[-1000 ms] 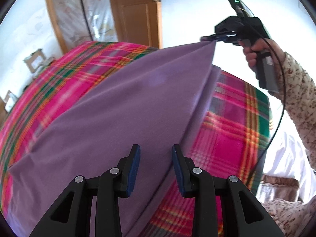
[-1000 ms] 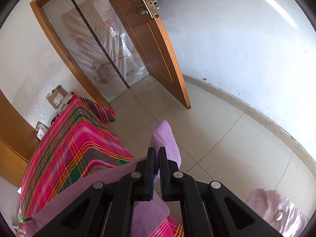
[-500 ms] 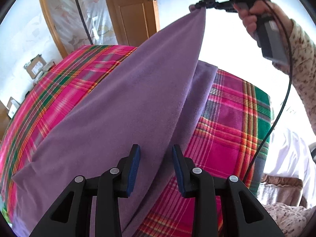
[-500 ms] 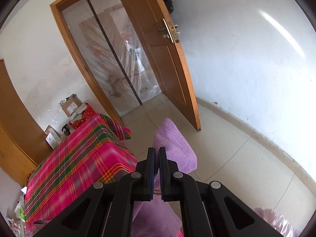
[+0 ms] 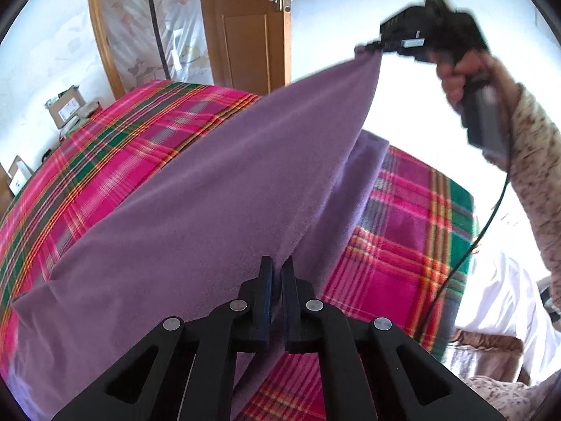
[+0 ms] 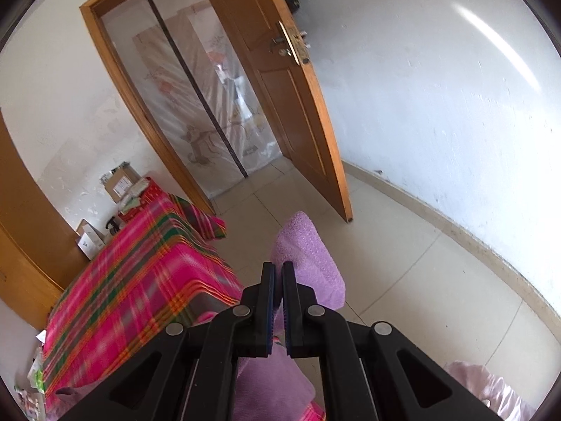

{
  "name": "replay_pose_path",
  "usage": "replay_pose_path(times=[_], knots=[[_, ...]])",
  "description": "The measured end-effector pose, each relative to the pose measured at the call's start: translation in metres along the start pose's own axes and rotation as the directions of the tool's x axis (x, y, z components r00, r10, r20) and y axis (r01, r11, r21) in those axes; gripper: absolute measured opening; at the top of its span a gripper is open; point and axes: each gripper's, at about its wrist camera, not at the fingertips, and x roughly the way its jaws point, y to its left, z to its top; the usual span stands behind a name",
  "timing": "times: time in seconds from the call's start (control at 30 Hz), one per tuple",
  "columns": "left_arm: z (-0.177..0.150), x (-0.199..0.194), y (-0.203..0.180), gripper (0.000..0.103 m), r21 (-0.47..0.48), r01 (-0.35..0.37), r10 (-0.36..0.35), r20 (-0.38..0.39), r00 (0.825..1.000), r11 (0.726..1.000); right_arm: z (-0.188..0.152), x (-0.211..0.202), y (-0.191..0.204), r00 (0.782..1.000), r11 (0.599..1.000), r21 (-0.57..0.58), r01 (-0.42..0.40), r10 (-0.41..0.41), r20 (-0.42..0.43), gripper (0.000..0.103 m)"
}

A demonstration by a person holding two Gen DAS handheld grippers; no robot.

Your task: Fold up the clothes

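The purple cloth (image 5: 196,217) lay across the plaid-covered table (image 5: 105,147). The left hand-held gripper (image 5: 277,266) had just clamped its near edge fold. At the table's right edge, the right hand-held gripper (image 5: 371,47) held a pinched corner raised.

Purple cloth (image 5: 217,217) matt, fleecy; plaid cover (image 5: 403,245) woven; door (image 6: 280,105) wood (satin sheen).

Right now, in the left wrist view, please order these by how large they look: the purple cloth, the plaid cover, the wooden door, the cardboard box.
1. purple cloth, though nearness to the camera enlarges it
2. plaid cover, partly hidden under the cloth
3. wooden door
4. cardboard box
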Motion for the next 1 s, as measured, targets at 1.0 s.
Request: replay_pose_path(times=[1.0], knots=[[-0.013,0.015,-0.005,0.005,-0.028,0.122,-0.123,-0.063,0.99,0.992,-0.052,0.062,-0.007,0.906,0.95,0.081,-0.302,0.313,-0.285,0.04]])
